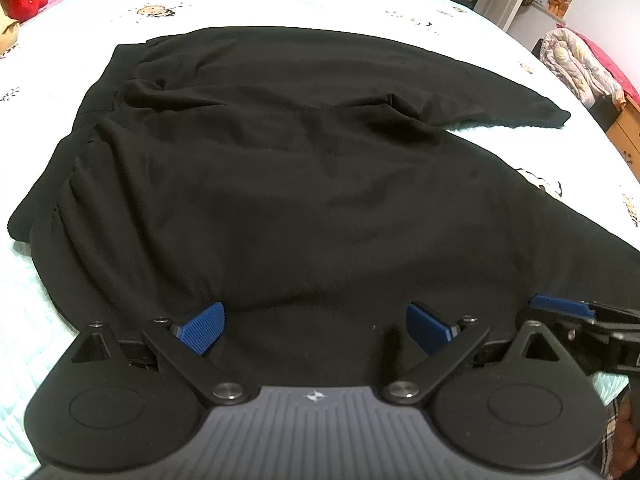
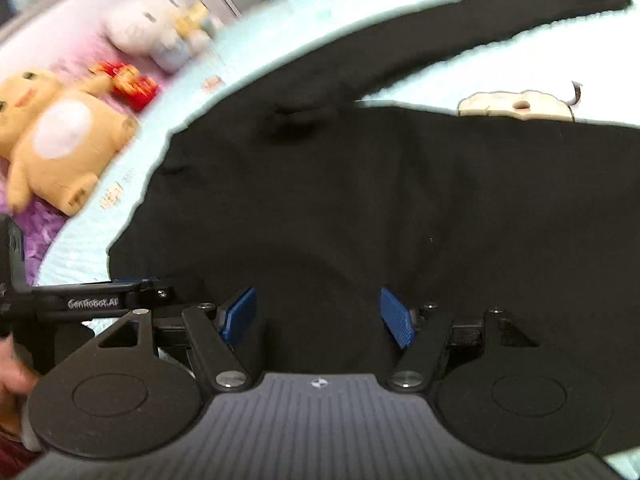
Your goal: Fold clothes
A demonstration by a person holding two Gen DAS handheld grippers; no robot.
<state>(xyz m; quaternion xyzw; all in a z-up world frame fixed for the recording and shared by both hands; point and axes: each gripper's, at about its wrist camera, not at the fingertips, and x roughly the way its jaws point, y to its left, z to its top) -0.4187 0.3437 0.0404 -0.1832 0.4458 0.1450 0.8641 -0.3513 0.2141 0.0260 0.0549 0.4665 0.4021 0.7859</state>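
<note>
Two claws, left claw (image 1: 314, 330) and right claw (image 2: 318, 316), both spread apart over one black garment (image 1: 280, 184); nothing gripped.

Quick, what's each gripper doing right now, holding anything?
Left gripper: open, holding nothing, above the black garment.
Right gripper: open, holding nothing.

light: bright, even, indoor | shadows: soft | blur: right wrist view smeared at left | edges: fisheye-bent
</note>
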